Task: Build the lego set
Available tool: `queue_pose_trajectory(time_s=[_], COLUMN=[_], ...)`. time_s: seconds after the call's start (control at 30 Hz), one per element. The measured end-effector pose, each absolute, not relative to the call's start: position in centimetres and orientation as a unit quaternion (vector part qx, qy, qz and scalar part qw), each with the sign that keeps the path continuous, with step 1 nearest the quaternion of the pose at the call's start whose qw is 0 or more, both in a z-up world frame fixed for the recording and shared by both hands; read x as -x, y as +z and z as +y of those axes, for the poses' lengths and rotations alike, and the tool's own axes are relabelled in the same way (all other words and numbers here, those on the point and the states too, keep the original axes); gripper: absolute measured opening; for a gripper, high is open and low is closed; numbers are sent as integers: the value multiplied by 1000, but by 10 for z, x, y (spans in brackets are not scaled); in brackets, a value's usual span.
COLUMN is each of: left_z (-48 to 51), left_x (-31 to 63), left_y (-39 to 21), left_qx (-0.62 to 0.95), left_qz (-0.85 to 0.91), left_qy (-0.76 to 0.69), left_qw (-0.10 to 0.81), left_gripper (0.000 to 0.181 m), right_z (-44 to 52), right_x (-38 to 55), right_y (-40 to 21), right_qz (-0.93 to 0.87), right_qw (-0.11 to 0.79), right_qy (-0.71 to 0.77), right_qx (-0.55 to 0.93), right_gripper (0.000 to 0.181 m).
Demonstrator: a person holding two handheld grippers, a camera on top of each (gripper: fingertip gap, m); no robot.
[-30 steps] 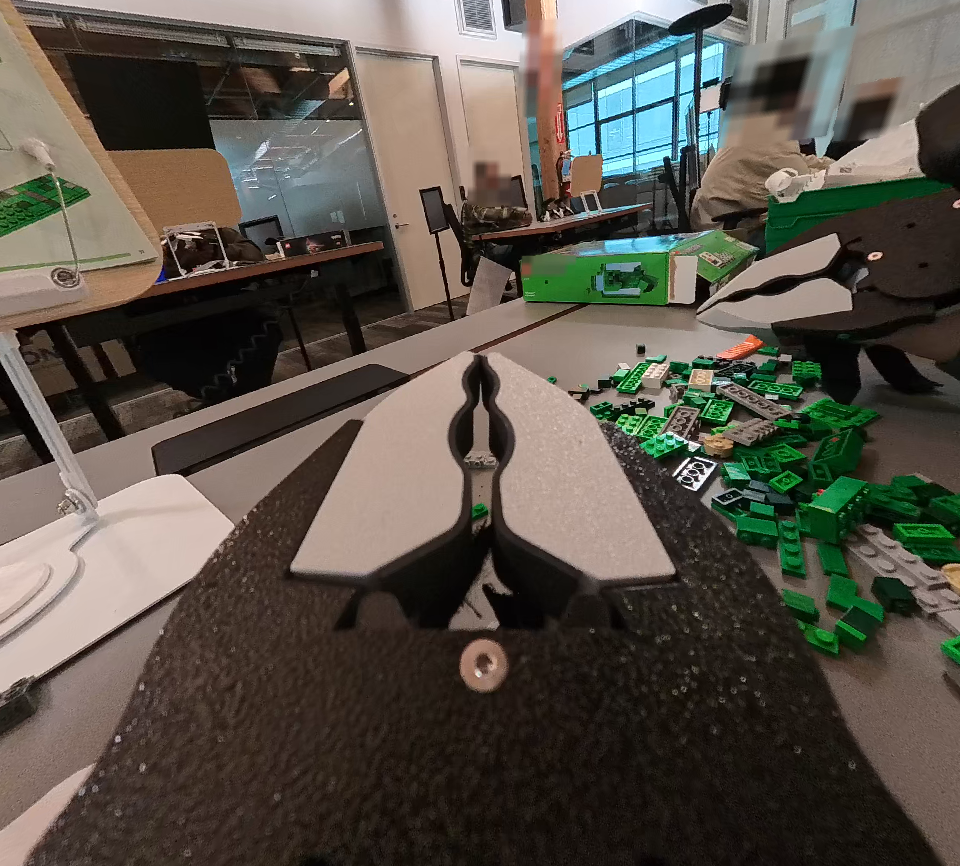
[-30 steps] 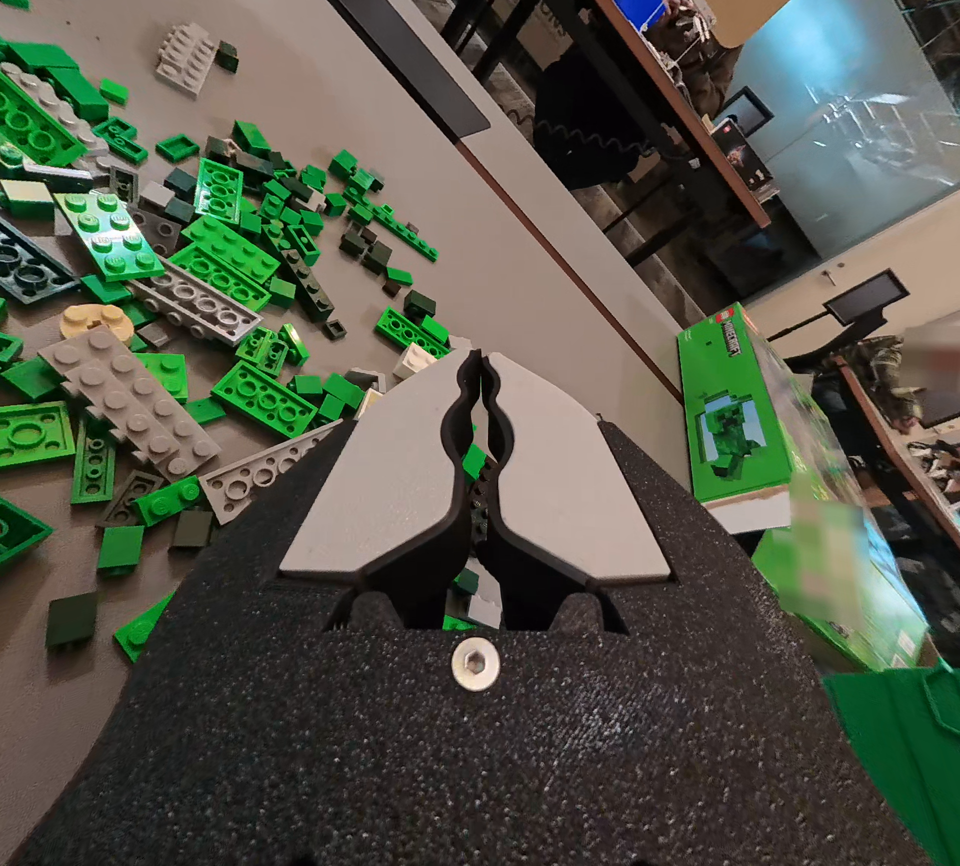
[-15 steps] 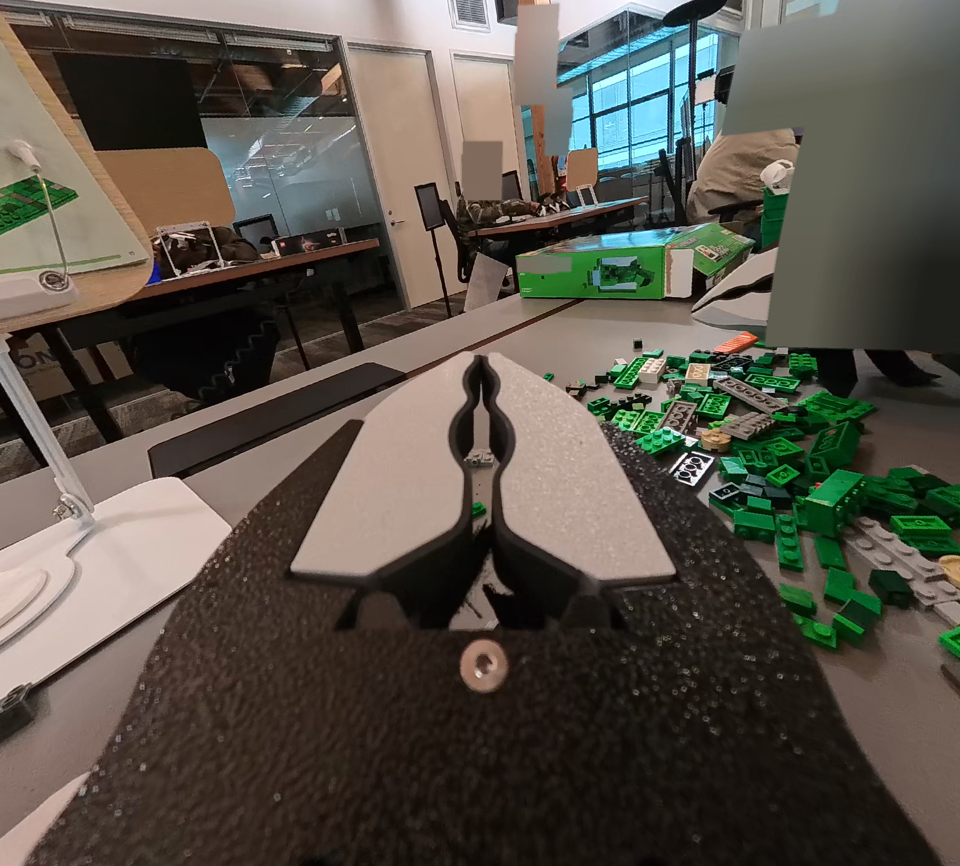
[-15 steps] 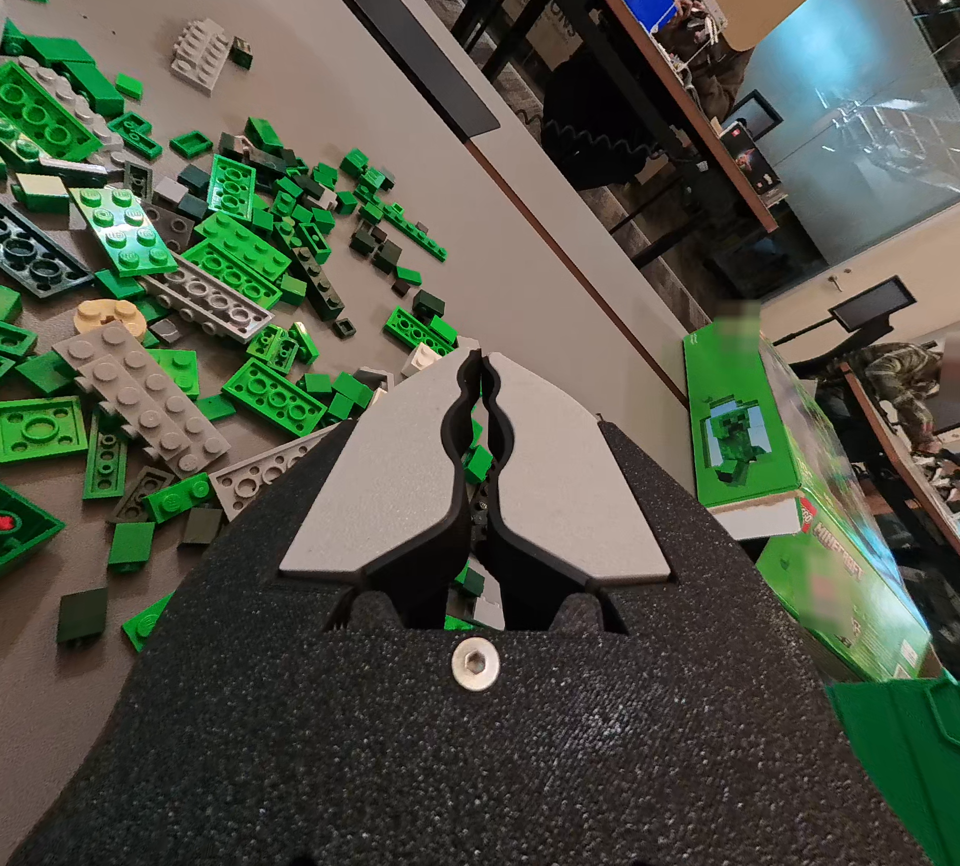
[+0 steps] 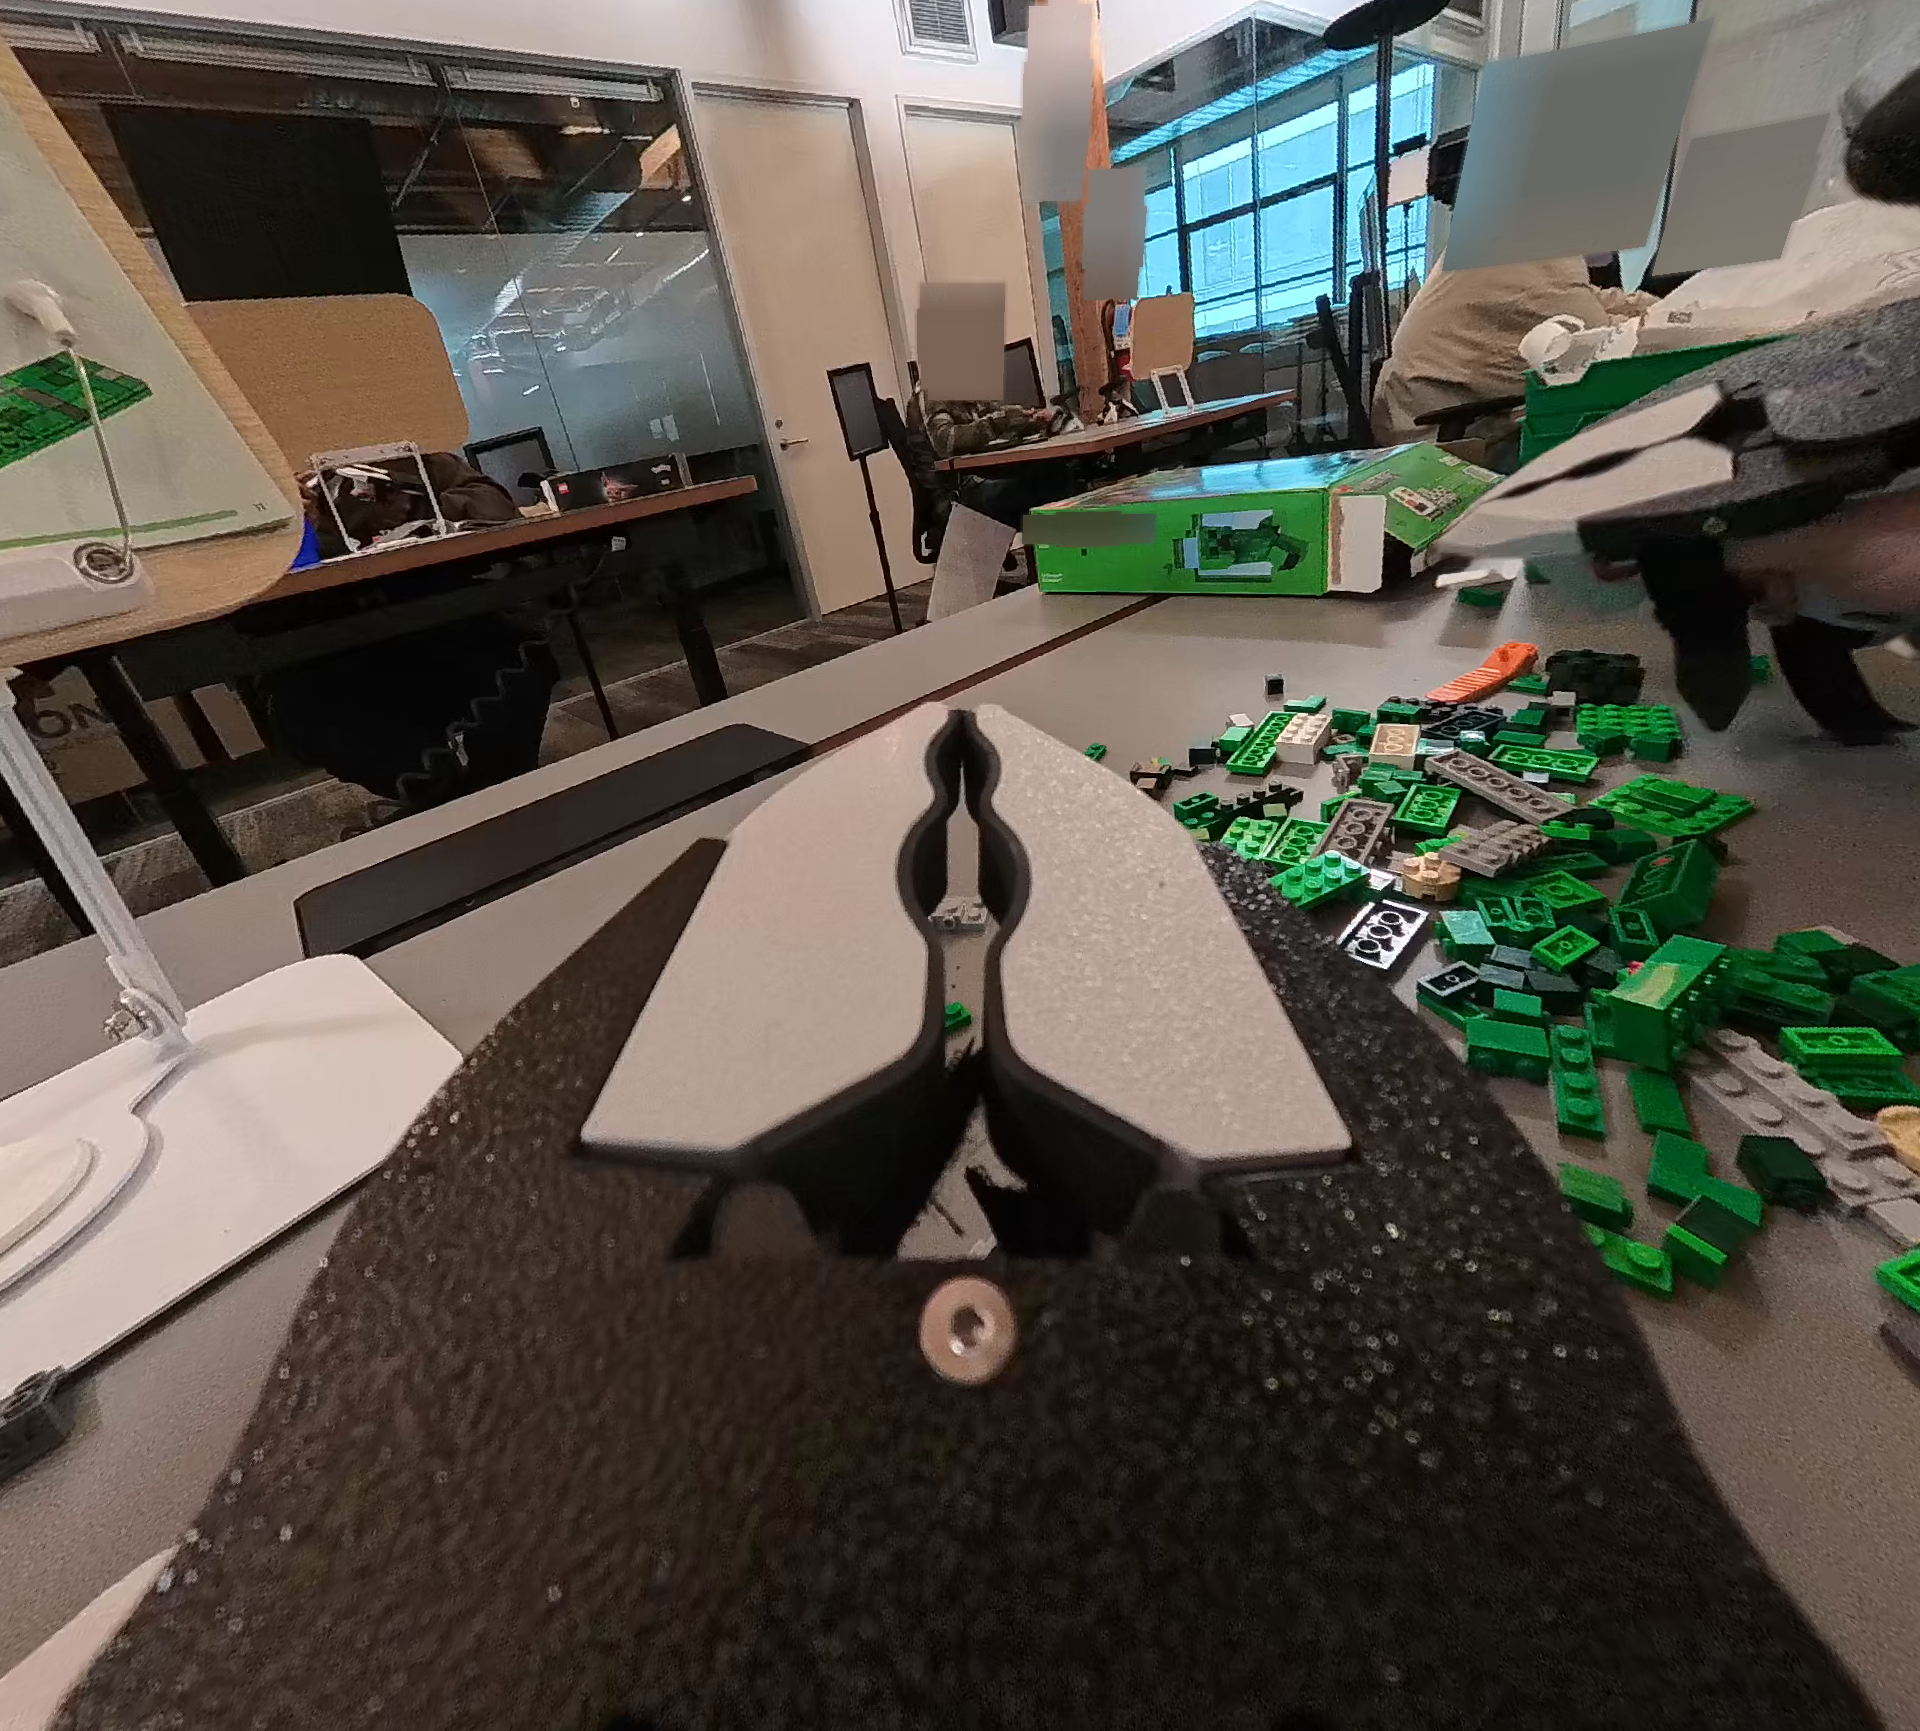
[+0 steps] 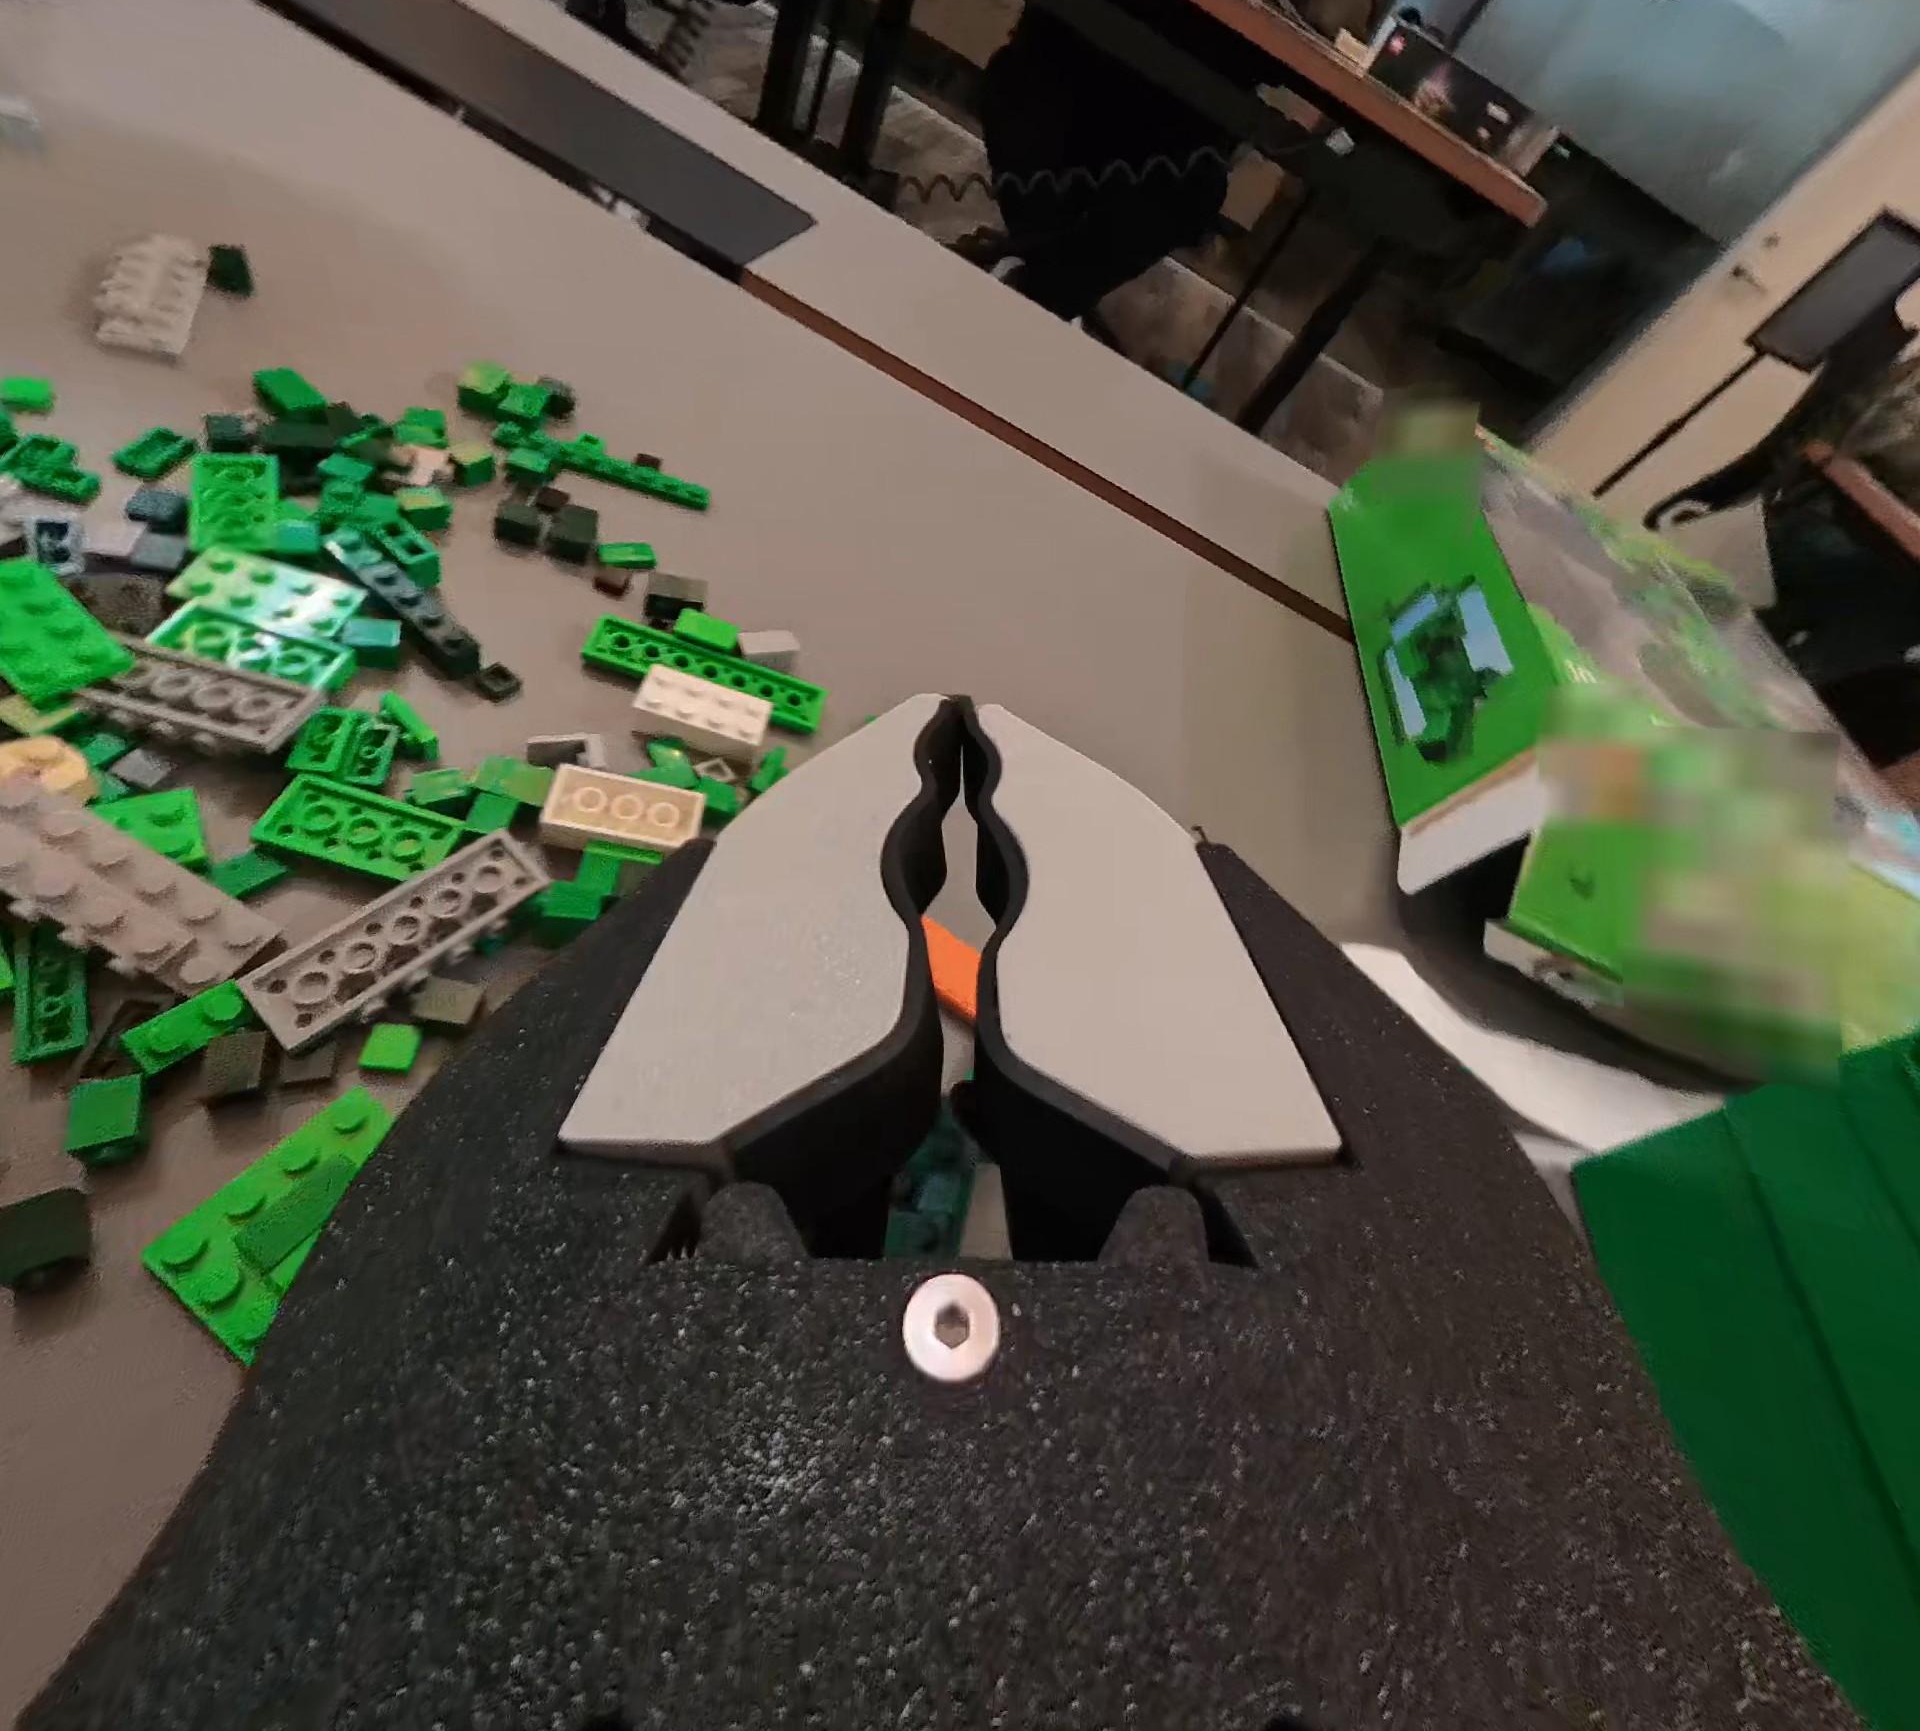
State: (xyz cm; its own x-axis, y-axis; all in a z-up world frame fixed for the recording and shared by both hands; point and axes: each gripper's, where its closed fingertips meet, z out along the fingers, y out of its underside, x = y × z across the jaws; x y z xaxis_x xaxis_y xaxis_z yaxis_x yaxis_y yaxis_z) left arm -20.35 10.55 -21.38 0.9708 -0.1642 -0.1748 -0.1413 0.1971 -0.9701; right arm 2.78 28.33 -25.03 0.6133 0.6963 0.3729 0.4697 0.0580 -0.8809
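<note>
left hand-held gripper (image 5: 964,731): clenched, empty, parked left of brick pile (image 5: 1538,871) | right hand-held gripper (image 6: 958,715): clenched, empty, above pile's box-side edge, likely scouting | pile loose on tabletop (image 5: 1195,653), nothing assembled | green box (image 5: 1226,528) beyond pile

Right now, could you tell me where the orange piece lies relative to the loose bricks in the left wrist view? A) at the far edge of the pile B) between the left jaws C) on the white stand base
A: the orange piece lies on the table at the far edge of the brick pile, toward the green box.
</note>
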Motion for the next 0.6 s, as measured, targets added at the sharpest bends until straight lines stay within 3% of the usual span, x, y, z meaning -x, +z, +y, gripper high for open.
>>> queue_pose_trajectory(time_s=[0.27, 0.6], left_z=[106, 106], left_x=[203, 202], left_y=[-214, -215], left_qx=[634, 635], left_qz=[122, 126], left_qy=[-7, -6], left_qw=[764, 762], left_gripper=[0, 0], right_z=[301, 279], right_x=[-80, -92], right_y=[-281, -299], right_qz=[-378, -371], right_qw=[466, 354], right_qy=[141, 233], right_qx=[788, 826], right_gripper=[19, 16])
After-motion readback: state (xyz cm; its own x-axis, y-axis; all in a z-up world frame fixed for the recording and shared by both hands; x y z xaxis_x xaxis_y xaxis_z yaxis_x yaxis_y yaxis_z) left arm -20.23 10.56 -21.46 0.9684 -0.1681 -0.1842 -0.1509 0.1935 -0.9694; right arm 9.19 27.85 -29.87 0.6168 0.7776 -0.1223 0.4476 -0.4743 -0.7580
